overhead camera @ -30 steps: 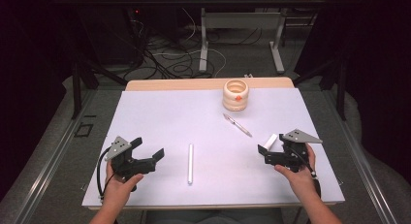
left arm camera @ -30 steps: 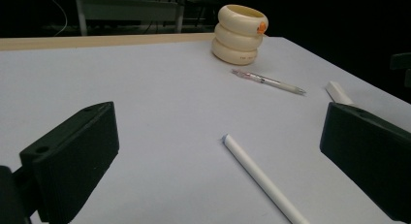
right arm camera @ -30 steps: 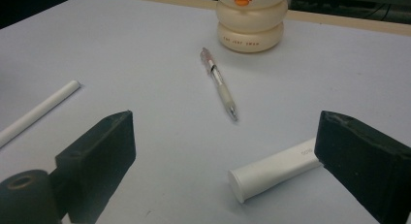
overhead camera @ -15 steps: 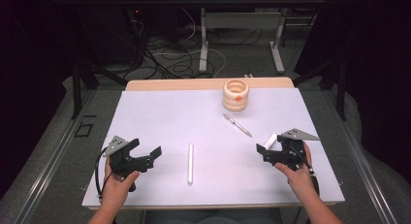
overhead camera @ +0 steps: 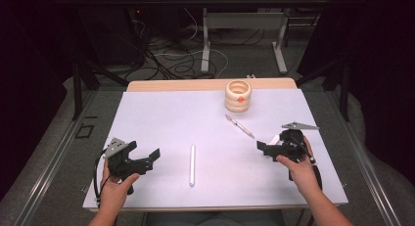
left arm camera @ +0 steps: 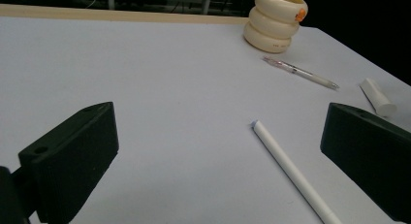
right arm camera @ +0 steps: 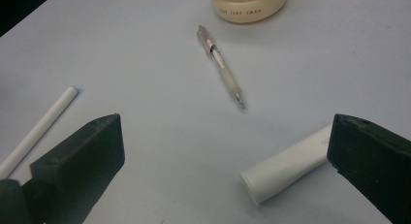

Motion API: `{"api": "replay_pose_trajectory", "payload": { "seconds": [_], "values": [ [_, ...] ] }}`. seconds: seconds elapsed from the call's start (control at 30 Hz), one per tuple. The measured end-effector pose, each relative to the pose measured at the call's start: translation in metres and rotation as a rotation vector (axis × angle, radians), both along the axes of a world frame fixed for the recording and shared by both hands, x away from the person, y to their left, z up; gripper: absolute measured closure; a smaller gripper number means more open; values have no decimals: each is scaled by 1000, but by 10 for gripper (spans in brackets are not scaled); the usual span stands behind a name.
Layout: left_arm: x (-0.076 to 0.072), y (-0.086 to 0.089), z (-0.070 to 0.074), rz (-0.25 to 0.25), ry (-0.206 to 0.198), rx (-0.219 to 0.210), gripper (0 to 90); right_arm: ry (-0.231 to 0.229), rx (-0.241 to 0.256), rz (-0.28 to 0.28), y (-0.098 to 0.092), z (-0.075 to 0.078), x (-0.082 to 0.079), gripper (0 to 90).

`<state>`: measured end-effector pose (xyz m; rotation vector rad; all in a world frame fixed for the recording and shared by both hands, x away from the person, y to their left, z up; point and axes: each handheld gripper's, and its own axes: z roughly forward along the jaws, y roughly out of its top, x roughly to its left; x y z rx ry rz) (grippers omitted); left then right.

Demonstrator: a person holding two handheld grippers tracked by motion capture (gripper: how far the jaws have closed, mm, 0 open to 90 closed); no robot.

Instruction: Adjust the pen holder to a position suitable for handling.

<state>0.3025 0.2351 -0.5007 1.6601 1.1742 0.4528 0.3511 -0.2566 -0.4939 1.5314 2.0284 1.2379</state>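
The left gripper [overhead camera: 147, 157] sits near the table's front left corner, held just above the white sheet [overhead camera: 171, 118], its 2 jaws spread wide with nothing between them. The long white stick [overhead camera: 192, 165] lies flat on the sheet to this gripper's right, near but not touching, running roughly front to back. In the left gripper view the stick [left arm camera: 291, 171] slants from the middle of the gap between the jaws down toward the right jaw, its far end lying ahead of the jaw tips.

The right gripper [overhead camera: 266, 148] is held near the front right of the sheet, jaws also wide apart and holding nothing. A short white tube [overhead camera: 274, 139] lies on the sheet just beside it, partly hidden by the gripper in the high view. In the right gripper view the tube [right arm camera: 286, 169] lies tilted between the jaws, closer to the right jaw, its open end pointing toward the camera. The pen [right arm camera: 221, 67] lies farther ahead, well clear of both jaws, pointing diagonally away toward the cream ringed cup [right arm camera: 249, 5]. In the high view the cup [overhead camera: 238, 95] stands upright near the back edge of the sheet, the pen [overhead camera: 240, 126] between it and the right gripper.
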Motion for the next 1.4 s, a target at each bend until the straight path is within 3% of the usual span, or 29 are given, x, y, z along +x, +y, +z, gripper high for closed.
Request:
{"api": "replay_pose_trajectory", "payload": {
  "seconds": [0.27,0.6,0.77,0.87,0.93,1.0,1.03,1.2,1.4],
  "values": [
    [0,3,-1,9,12,-32,2,53,1,-10,2,24,27,0],
    [0,1,-3,-2,25,-40,2,120,39,-97,8,51,59,0],
    [1,1,-4,-6,29,-42,3,184,32,-129,11,64,81,0],
    [1,1,-4,-5,31,-42,3,202,38,-111,12,68,93,0],
    [1,1,-4,-4,34,-41,3,212,35,-98,14,71,100,56],
    [1,0,-4,-7,34,-39,3,210,10,-135,16,74,105,201],
    [1,0,-4,-7,34,-39,3,214,1,-141,17,75,109,216],
    [2,0,-5,-6,35,-41,3,236,-7,-146,25,79,125,217],
    [2,0,-6,-6,39,-41,4,224,-6,-179,34,82,140,238]
  ]
}}
